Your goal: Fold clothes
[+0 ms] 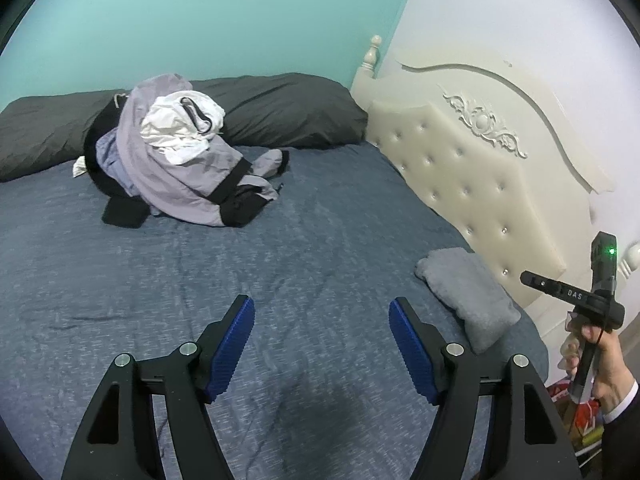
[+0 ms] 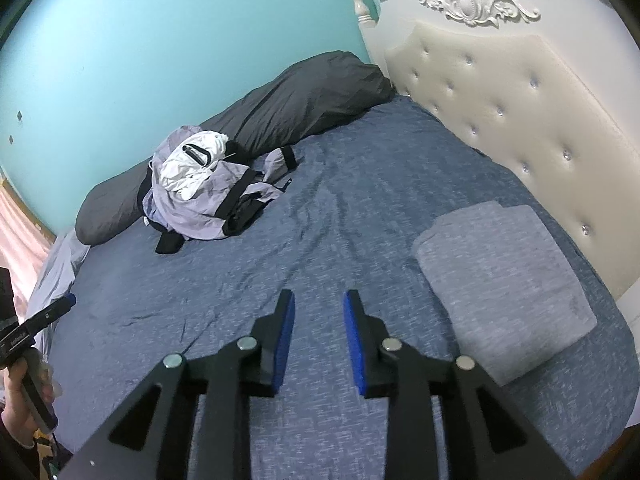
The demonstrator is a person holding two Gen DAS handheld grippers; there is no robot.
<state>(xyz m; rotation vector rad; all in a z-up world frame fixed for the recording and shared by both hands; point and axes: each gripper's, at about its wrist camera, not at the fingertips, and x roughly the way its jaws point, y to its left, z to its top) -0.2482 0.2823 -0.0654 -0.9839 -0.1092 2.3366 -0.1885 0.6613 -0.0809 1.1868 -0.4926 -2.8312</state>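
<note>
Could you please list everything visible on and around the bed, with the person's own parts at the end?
bed sheet: one, mottled blue, covers the mattress
pile of unfolded clothes: one heap, lilac-grey, black and white, at the far side against the long pillow
folded grey garment: one, pale grey, flat on the sheet near the headboard
long pillow: one, dark grey, along the turquoise wall
headboard: one, cream, tufted with studs, carved ornament above
wall: turquoise, behind the pillow
left claw: black with blue pads, open, empty, above the sheet
right claw: black with blue pads, jaws apart, empty, beside the folded garment
right hand: one, white cuff and dark sleeve, holds the right claw's handle
</note>
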